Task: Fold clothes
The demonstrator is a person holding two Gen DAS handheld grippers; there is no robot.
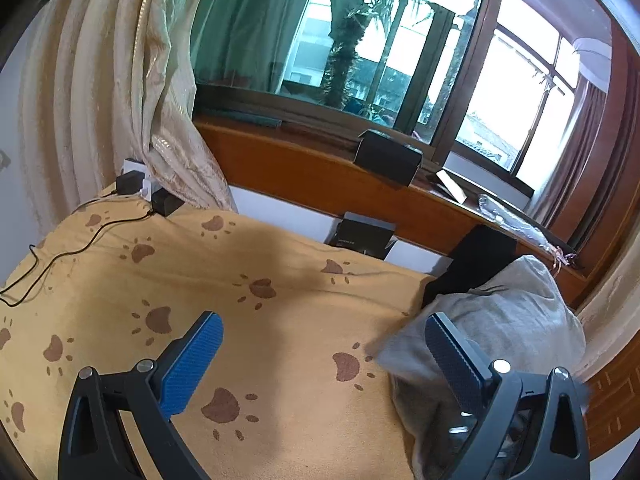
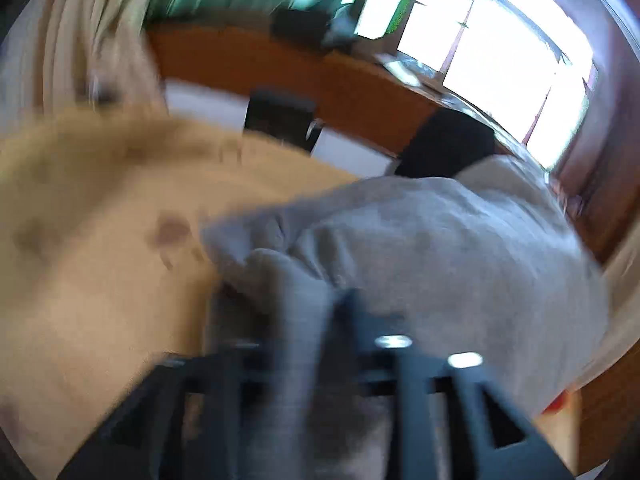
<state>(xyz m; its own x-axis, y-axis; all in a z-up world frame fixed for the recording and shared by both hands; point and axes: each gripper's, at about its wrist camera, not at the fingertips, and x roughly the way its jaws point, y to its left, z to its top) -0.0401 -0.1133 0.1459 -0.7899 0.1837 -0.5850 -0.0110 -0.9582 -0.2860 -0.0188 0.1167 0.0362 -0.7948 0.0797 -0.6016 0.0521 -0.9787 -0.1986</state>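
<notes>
Left gripper (image 1: 322, 344) hangs over the bed with its blue-padded fingers (image 1: 188, 364) spread wide and nothing between them; the right-hand finger sits just above the near edge of the grey garment (image 1: 504, 320). Right gripper (image 2: 304, 308) shows only in a badly blurred view, where a bunched fold of the same grey garment (image 2: 420, 232) runs between its dark fingers, apparently pinched.

Under both lies a tan bedspread (image 1: 280, 288) printed with brown paw marks. The garment is heaped at the right end of it, and a black cloth (image 1: 476, 256) lies just beyond the heap, against the sill.

Behind the bed runs a wooden sill (image 1: 288, 160) under a large window (image 1: 360, 40), with a palm outside. A cream curtain (image 1: 120, 92) hangs at far left. On the sill stand a black box (image 1: 386, 158) and, further right, something wrapped in clear plastic (image 1: 508, 216). Another black box (image 1: 362, 236) is wedged between bed and wall. At the bed's far left corner sit chargers (image 1: 160, 198), from which a black cable (image 1: 60, 252) trails across the spread.
</notes>
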